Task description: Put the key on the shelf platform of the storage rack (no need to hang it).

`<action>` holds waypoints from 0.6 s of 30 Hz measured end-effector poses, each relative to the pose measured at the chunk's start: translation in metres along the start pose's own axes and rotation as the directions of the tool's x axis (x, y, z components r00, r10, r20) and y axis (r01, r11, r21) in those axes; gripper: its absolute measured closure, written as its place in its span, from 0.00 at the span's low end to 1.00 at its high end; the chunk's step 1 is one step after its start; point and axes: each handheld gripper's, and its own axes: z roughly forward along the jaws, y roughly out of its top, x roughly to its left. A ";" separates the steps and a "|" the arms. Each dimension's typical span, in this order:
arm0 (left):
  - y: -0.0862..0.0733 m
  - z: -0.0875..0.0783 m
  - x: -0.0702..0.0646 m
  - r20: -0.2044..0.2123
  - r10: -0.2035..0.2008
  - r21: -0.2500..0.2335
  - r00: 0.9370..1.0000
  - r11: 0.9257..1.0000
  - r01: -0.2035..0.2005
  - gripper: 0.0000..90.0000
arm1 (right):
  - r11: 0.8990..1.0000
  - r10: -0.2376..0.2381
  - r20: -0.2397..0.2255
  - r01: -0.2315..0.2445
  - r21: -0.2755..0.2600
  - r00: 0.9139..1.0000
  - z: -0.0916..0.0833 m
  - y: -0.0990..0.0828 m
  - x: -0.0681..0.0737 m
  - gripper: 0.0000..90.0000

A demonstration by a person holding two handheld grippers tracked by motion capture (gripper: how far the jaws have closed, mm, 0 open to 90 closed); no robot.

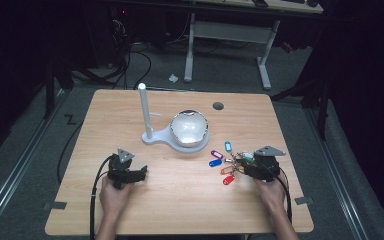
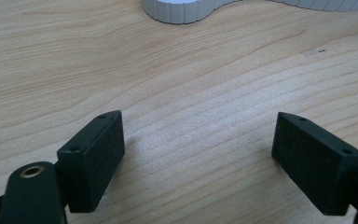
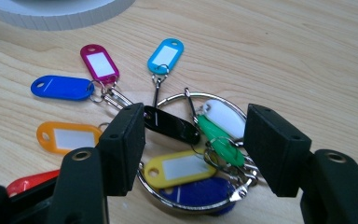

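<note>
Right gripper (image 3: pixel 193 149): jaws apart, straddling key ring (image 3: pixel 196 154) with coloured tags, on table (image 1: pixel 180 200) front right; not yet gripped. Left gripper (image 2: pixel 198 158): jaws spread, idle over bare wood. Beyond: white post stand (image 1: pixel 145 112), nothing hung yet.

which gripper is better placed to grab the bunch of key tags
Right. The right gripper is open with its jaws straddling the key tags and their metal ring. The left gripper, also open, sits over bare table, well away from the bunch.
</note>
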 end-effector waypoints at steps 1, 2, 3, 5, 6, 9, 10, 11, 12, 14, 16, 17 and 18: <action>0.000 0.000 0.000 0.001 0.001 0.000 1.000 1.000 -0.001 0.19 | 1.000 -0.008 -0.001 0.008 0.007 1.000 0.002 0.002 0.000 0.42; 0.000 0.000 0.000 0.000 0.000 0.000 1.000 1.000 0.000 0.19 | 1.000 -0.013 0.000 0.013 0.016 1.000 0.004 0.003 0.001 0.42; 0.000 0.000 0.000 0.000 0.001 0.000 1.000 1.000 -0.001 0.19 | 1.000 -0.019 -0.004 0.019 0.021 1.000 0.006 0.004 0.002 0.41; 0.000 0.000 0.000 0.000 0.001 0.000 1.000 1.000 -0.001 0.19 | 0.999 -0.024 -0.005 0.024 0.027 1.000 0.008 0.005 0.002 0.40; 0.000 0.000 0.000 0.001 0.000 0.000 1.000 1.000 0.000 0.19 | 0.999 -0.026 -0.014 0.026 0.036 1.000 0.013 0.005 0.002 0.40; 0.000 0.000 0.000 0.000 0.000 0.000 1.000 1.000 0.000 0.19 | 0.998 -0.032 -0.014 0.033 0.059 0.999 0.019 0.004 0.002 0.40; 0.000 0.000 0.000 0.000 -0.001 0.001 1.000 1.000 0.001 0.19 | 0.997 -0.028 -0.012 0.029 0.066 1.000 0.021 0.003 0.002 0.40; 0.000 0.000 0.000 0.000 -0.001 0.000 1.000 1.000 0.001 0.19 | 0.997 -0.027 -0.010 0.028 0.071 1.000 0.023 0.003 0.001 0.40; 0.000 0.000 0.000 0.000 0.000 0.000 1.000 1.000 0.000 0.19 | 0.997 -0.028 -0.004 0.029 0.074 1.000 0.025 0.003 0.000 0.40; 0.000 0.000 0.000 0.000 -0.001 0.000 1.000 1.000 0.001 0.19 | 0.997 -0.023 0.002 0.023 0.073 1.000 0.027 0.003 -0.002 0.43; 0.000 0.000 0.000 0.001 0.000 0.000 1.000 1.000 0.000 0.19 | 0.997 -0.019 0.006 0.018 0.072 1.000 0.028 0.002 -0.002 0.45; 0.000 0.000 0.000 0.001 0.001 0.000 1.000 1.000 -0.001 0.19 | 0.997 -0.015 0.006 0.014 0.074 1.000 0.028 0.002 -0.003 0.47; 0.000 0.000 0.000 0.000 0.000 0.000 1.000 1.000 0.000 0.19 | 0.997 -0.018 0.008 0.018 0.076 1.000 0.030 0.002 -0.003 0.52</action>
